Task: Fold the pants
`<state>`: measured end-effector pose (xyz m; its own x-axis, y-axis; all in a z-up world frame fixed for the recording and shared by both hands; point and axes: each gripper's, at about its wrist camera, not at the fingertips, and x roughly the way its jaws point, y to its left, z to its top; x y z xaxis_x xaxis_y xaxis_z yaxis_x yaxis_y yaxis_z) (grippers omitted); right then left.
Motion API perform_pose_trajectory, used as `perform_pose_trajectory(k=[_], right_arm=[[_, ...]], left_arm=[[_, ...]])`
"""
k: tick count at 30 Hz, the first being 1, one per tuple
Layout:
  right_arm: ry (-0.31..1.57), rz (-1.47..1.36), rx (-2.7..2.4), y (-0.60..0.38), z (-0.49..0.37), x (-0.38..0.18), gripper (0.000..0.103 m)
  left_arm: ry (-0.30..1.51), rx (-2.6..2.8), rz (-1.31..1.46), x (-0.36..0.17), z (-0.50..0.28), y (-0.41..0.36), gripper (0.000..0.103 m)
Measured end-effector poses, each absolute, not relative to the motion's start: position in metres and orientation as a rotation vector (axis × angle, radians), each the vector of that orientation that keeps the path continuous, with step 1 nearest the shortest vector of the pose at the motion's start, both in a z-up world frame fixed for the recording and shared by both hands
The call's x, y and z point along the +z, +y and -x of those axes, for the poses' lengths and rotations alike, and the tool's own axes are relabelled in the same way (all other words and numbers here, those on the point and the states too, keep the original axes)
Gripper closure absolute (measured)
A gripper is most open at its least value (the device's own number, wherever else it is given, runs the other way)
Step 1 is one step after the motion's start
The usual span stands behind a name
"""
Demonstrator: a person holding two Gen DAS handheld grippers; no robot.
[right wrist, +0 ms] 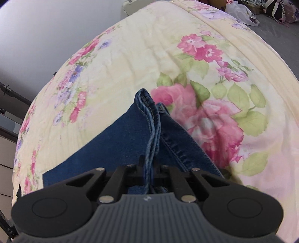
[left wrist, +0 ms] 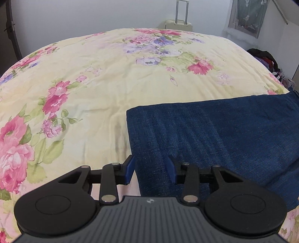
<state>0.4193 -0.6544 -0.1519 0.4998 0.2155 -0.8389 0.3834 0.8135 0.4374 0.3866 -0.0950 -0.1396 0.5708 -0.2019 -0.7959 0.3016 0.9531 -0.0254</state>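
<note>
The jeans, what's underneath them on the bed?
The jeans lie on a floral bedspread, visible all around them. What lies directly beneath the denim is covered and cannot be seen.

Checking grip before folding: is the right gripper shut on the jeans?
Shut: the right gripper pinches the jeans hem between its jaws.

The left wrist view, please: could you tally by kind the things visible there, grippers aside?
Jeans: 1
Floral bedspread: 1
Suitcase beyond the bed's far edge: 1
Heap of dark clothes at the bed's right side: 1
Hanging picture or cloth on the wall, too blurred to tell which: 1
Total: 5
</note>
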Motion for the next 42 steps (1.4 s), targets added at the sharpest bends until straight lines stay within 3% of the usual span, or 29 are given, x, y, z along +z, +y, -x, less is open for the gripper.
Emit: perform_pose_trajectory(k=[3,6,14,16,19,32,33,34,38,42], right_arm=[[1.082,-0.604,-0.126,-0.659,-0.425,-0.177,0.103],[1.069,-0.581,-0.147,-0.664,-0.428,-0.19,0.096],[0.942,-0.587,-0.208,-0.685,-0.382,-0.158,0.091],[0.897,-0.678,-0.173,-0.686,-0.356,-0.151,0.073],[0.824,-0.858,-0.112,-0.686,-0.319,-0.158,0.069],[0.639,-1.392,-0.092,-0.675,-0.279,-0.264,0.069],[0.63,-1.41,-0.095,-0.673,-0.282,-0.267,0.073],[0.622,-1.405,-0.105,-0.673,-0.286,-0.266,0.091],[0.6,-1.168,-0.11,-0.664,-0.294,-0.219,0.097],[0.667,-0.563,-0.134,-0.615,-0.312,-0.156,0.1]], left_arm=[[0.937,-0.292,-0.118,-0.146,-0.389,-0.097,0.056],[0.941,-0.283,-0.116,-0.146,-0.388,-0.096,0.056],[0.912,-0.266,-0.095,-0.127,-0.369,-0.082,0.056],[0.909,-0.258,-0.077,-0.123,-0.362,-0.077,0.056],[0.907,-0.246,-0.066,-0.121,-0.353,-0.072,0.056],[0.912,-0.225,-0.046,-0.114,-0.335,-0.074,0.056],[0.912,-0.224,-0.048,-0.114,-0.335,-0.075,0.056],[0.911,-0.222,-0.05,-0.114,-0.335,-0.077,0.056],[0.907,-0.226,-0.065,-0.115,-0.334,-0.08,0.056],[0.926,-0.217,-0.059,-0.122,-0.335,-0.079,0.056]])
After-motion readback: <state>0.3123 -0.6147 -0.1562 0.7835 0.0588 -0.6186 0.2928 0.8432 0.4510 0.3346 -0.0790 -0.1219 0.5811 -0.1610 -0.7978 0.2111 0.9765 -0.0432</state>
